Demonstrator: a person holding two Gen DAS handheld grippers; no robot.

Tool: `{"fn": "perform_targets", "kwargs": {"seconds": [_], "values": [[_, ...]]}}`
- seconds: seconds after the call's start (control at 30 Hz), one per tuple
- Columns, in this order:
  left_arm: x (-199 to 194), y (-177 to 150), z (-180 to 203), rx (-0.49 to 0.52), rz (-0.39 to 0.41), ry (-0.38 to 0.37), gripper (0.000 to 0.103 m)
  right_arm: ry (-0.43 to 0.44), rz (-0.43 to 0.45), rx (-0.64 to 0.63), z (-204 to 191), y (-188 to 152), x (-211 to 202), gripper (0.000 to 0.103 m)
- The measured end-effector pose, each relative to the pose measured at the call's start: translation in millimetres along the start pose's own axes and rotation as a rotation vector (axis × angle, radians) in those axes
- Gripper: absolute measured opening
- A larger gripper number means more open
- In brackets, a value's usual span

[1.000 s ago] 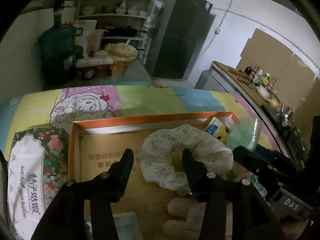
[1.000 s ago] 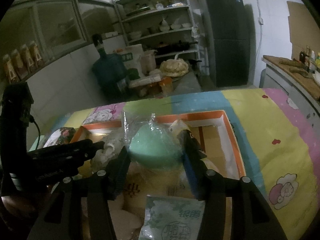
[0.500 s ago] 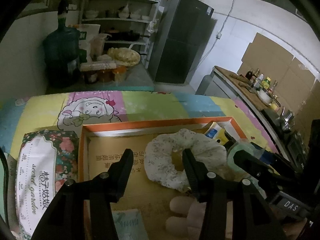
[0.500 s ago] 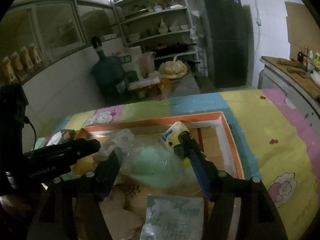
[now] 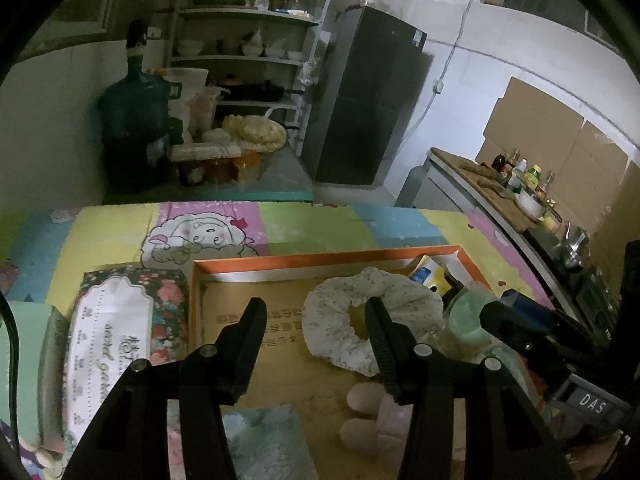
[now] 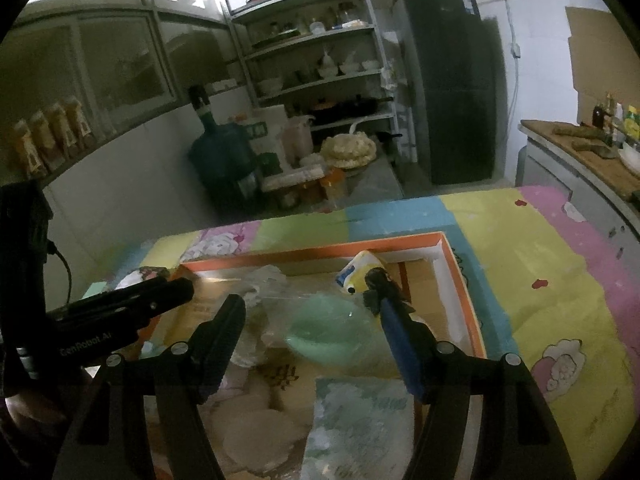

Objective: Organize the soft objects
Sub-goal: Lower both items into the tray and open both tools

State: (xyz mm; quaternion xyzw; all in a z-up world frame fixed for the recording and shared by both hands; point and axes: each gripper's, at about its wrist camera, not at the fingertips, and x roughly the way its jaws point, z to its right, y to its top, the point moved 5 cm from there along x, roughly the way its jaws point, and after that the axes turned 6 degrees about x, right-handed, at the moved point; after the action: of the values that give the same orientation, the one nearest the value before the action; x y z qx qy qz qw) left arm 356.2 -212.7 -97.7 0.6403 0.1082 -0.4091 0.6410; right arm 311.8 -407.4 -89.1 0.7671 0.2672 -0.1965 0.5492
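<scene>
An orange-rimmed cardboard box [image 5: 320, 259] lies on the patterned cloth. Inside it lies a white speckled scrunchie ring [image 5: 340, 320]. My left gripper [image 5: 316, 312] hovers above the box floor, open, with nothing between its fingers; its right finger crosses in front of the ring. A mint-green soft thing in a clear bag [image 6: 324, 332] rests in the box [image 6: 460, 280]. My right gripper [image 6: 306, 304] stands open around it, pads apart from the bag. A yellow and blue tube [image 6: 358, 270] lies behind its right fingertip.
A floral tissue pack [image 5: 120, 340] lies left of the box. A pale plush [image 5: 368, 412] and a green-printed pack [image 6: 360, 420] sit near the box's front. Shelves, a water jug [image 5: 132, 128] and a dark fridge [image 5: 364, 104] stand beyond the table.
My right gripper opened and let go of the bagged green thing, which settled into the box. My left gripper rose and drew back a little from the scrunchie.
</scene>
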Motion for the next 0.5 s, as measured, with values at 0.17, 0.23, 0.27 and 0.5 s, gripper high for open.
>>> {"fn": "perform_targets", "kwargs": {"seconds": [0.17,0.23,0.27,0.5], "values": [[-14,0,-3,0.004,0.024,0.003,0.064,0.000,0.027,0.003,-7,2,-12,0.072],[-20,0,-3,0.006,0.035,0.003,0.066,0.001,0.035,0.002,-10,2,-16,0.072],[-24,-1,-3,0.006,0.040,0.003,0.066,0.000,0.039,0.002,-11,2,-18,0.072],[-47,-2,-6,0.010,0.078,0.010,0.073,0.005,0.068,-0.005,-25,0,-36,0.074]]}}
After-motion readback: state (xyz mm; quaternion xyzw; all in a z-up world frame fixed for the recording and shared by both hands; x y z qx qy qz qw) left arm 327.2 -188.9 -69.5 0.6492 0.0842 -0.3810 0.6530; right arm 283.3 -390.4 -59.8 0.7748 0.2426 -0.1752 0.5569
